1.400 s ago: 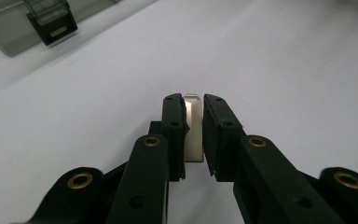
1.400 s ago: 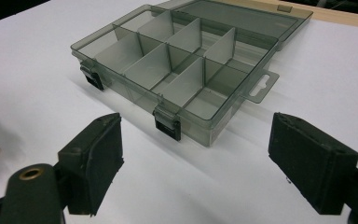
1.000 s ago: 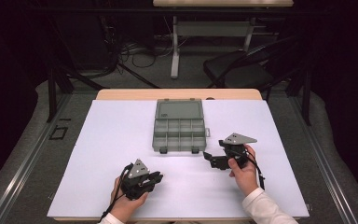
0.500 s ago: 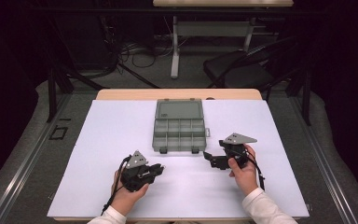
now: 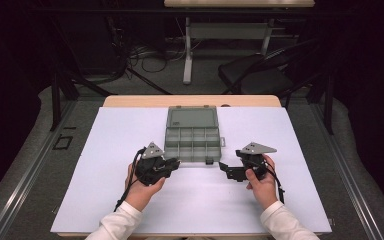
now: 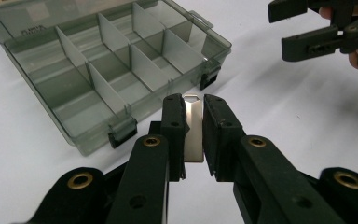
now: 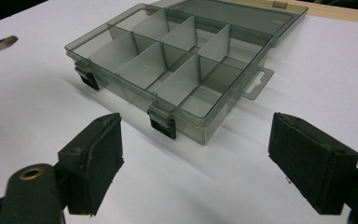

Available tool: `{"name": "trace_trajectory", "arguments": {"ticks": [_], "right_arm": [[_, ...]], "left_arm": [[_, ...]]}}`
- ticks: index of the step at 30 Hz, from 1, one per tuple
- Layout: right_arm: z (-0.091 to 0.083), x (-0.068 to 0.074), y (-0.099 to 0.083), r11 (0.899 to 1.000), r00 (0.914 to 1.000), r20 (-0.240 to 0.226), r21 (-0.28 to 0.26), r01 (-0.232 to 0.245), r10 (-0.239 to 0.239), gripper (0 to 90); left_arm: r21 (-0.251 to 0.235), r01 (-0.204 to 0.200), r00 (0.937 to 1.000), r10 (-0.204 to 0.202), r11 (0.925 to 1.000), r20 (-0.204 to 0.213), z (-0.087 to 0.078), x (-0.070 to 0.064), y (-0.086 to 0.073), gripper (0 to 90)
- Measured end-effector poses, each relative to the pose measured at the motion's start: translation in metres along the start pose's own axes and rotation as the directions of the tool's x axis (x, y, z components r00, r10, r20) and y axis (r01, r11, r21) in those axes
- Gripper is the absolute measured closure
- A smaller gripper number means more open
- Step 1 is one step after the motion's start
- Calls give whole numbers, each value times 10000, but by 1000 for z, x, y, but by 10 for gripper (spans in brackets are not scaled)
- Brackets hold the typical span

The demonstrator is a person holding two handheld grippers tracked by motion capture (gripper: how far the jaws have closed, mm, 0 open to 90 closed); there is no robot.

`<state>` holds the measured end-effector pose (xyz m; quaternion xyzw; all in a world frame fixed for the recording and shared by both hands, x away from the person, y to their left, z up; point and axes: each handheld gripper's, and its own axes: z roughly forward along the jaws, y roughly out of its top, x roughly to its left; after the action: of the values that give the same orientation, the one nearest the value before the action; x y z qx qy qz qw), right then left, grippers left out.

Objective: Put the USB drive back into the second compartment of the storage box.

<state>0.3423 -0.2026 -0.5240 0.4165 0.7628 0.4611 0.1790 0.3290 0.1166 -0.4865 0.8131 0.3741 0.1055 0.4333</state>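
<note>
Now left gripper [image 6: 194,109] clamped on a metal plate [image 6: 194,128] beside the open box [image 6: 98,70]; right gripper [image 7: 193,161] spread wide.

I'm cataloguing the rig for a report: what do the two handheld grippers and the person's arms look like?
Both the left gripper and the right gripper are matte black, each topped by a grey three-cornered plate and trailing a black cable. Their jaws are blocky black pads on slotted arms with brass-coloured pivot rings, seen in the gripper views. The person wears white long sleeves.
</note>
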Motion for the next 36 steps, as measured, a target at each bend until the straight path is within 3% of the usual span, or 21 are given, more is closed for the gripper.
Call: {"name": "trace_trajectory", "arguments": {"ticks": [9, 22, 27, 36], "right_arm": [[0, 0, 0, 10000, 10000, -9, 12, -15, 15, 173], [2, -1, 0, 10000, 10000, -17, 48, 12, -12, 173], [2, -1, 0, 10000, 10000, -18, 47, -63, 63, 173], [2, -2, -1, 10000, 10000, -30, 38, -69, 69, 173]], "left_arm": [[259, -49, 10000, 51, 9997, -59, 3, 7, 17, 788], [238, 101, 9995, -93, 9997, -315, 15, 21, 40, 788], [169, 306, 9986, -299, 9994, -447, 21, 28, 52, 788], [228, 277, 9958, -255, 9994, -880, 37, 37, 69, 788]]}}
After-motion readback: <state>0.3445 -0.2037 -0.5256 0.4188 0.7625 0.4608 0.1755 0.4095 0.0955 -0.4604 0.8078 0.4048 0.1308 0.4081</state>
